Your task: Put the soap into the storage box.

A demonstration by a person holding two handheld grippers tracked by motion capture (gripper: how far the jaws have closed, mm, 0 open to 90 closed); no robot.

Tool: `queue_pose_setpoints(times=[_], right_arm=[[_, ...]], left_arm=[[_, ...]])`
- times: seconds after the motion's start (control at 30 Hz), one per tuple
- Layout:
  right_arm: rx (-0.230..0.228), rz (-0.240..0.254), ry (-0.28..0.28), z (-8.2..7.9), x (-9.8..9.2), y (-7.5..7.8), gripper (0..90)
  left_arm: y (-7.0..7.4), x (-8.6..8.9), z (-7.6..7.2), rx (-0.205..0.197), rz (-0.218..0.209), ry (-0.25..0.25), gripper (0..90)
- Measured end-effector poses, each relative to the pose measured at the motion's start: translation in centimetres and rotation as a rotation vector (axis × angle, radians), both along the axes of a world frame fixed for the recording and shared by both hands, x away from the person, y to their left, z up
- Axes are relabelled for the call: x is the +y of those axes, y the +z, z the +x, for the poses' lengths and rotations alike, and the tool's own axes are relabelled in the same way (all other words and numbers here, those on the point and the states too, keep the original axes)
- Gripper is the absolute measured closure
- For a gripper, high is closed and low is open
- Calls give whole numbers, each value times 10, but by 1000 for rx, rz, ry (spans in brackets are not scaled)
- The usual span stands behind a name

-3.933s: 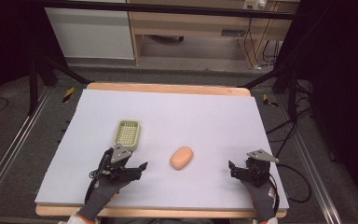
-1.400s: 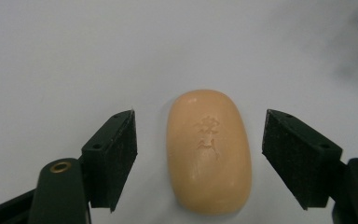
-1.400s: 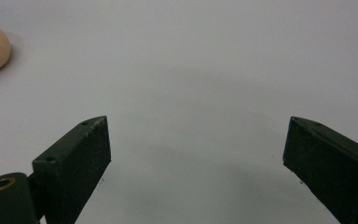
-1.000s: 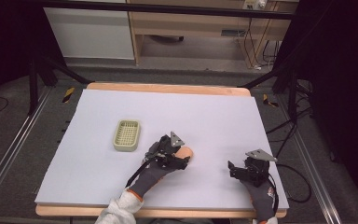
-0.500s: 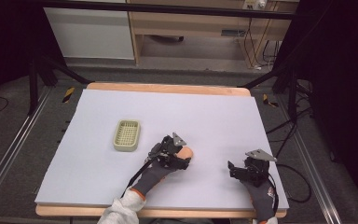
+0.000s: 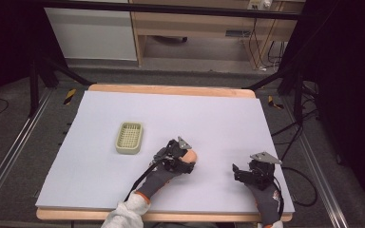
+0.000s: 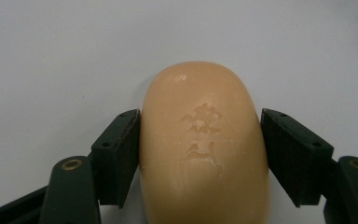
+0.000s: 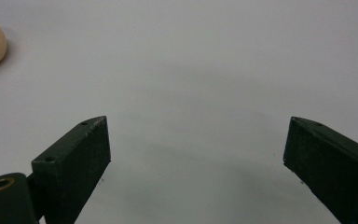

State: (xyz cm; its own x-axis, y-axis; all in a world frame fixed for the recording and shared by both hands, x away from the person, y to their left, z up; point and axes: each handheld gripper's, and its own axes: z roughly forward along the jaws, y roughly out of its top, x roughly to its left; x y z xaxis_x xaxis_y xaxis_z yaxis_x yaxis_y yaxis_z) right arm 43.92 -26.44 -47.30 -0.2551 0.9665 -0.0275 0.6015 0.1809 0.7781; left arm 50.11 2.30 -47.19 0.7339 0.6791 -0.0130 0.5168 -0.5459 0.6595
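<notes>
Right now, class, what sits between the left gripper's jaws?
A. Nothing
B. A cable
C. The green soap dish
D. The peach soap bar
D: in the left gripper view, the left gripper has one black jaw pressed against each side of the peach soap bar.

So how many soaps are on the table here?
1. The soap lies near the front middle of the table, between the jaws of the left tongs, right of the soap dish. The right tongs are open over bare table.

Soap bar [image 7: 203, 149] peach-orange, embossed mark; jaws black; basket [image 6: 129, 137] pale yellow-green, grid pattern; table [image 6: 218, 118] pale lavender-white.
</notes>
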Motion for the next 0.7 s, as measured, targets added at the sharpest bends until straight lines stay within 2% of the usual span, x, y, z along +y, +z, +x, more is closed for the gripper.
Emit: queue_pose_setpoints(times=[0.23,0.4,0.7], right_arm=[[5,-4,3,0,0,0,75],[6,-2,1,1,0,0,75],[7,0,-1,1,0,0,75]], left_arm=[[-1,0,2,20,1,0,302],[-1,-1,1,11,21,-7,304],[-1,-2,0,9,17,3,313]])
